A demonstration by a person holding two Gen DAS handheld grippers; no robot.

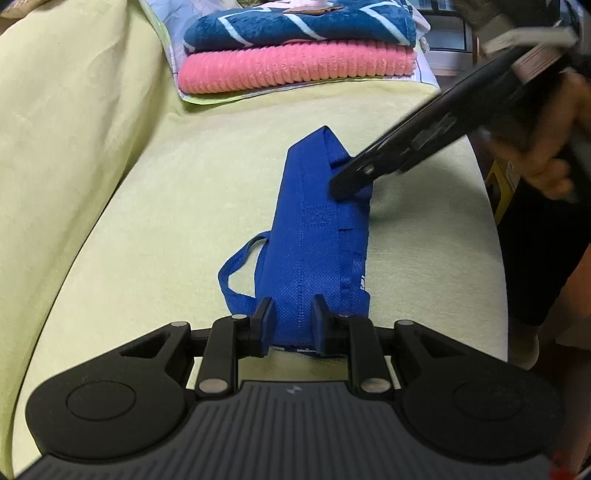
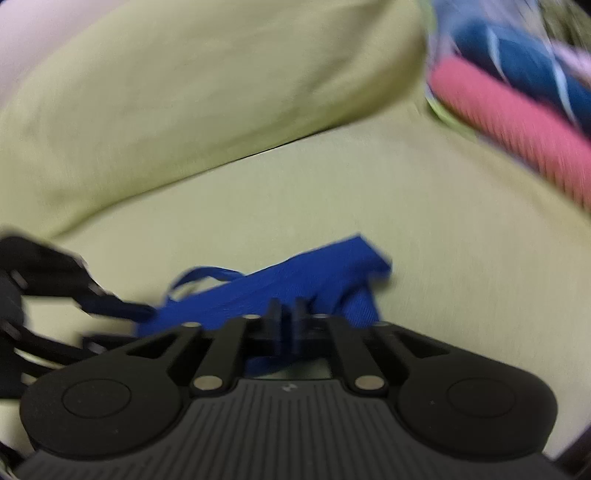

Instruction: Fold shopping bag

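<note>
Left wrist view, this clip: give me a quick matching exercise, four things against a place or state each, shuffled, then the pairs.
Things:
1. blue bag
2. pink towel
3. bag handle
4. right gripper

States:
A. loops out to the left of the folded strip
B. shut on the bag's far end
C. folded into a narrow strip on the green cushion
D. under the dark blue towel

Pairs: 1-C, 2-D, 3-A, 4-B
</note>
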